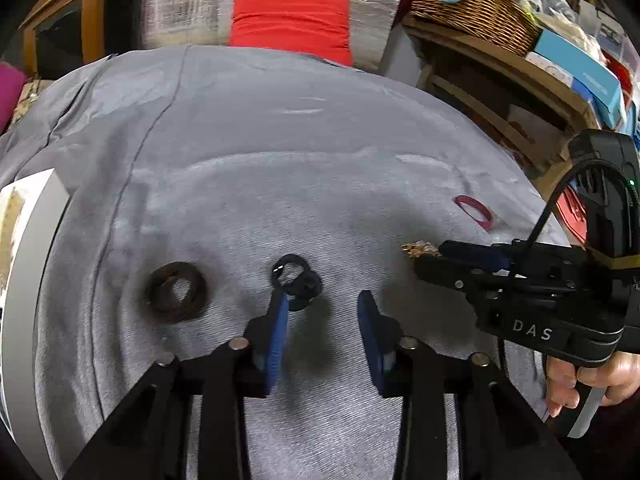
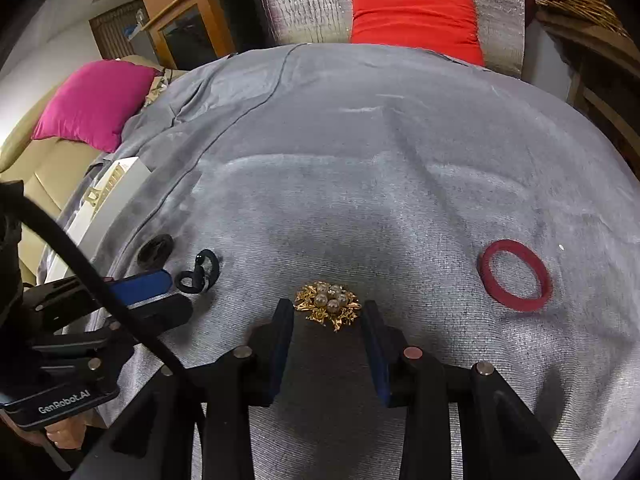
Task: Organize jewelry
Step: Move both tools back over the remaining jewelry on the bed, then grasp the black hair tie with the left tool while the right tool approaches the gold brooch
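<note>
The gold brooch [image 2: 327, 305] is lying on the grey cloth [image 2: 360, 160], left of the red bangle [image 2: 515, 275]; the right tongs [image 2: 326, 320] are being held released around its near edge, gripping nothing; the left tongs [image 1: 322, 312], also released, are being hovered beside the black link piece [image 1: 297, 280]; both are best lowered squarely before clenching.

Gold brooch [image 2: 327, 305] (pearly centre), red bangle [image 2: 515, 275], seemingly black rings [image 1: 295, 282].

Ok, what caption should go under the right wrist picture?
Open right gripper reaching for a gold brooch on grey cloth, red ring beside it.
</note>
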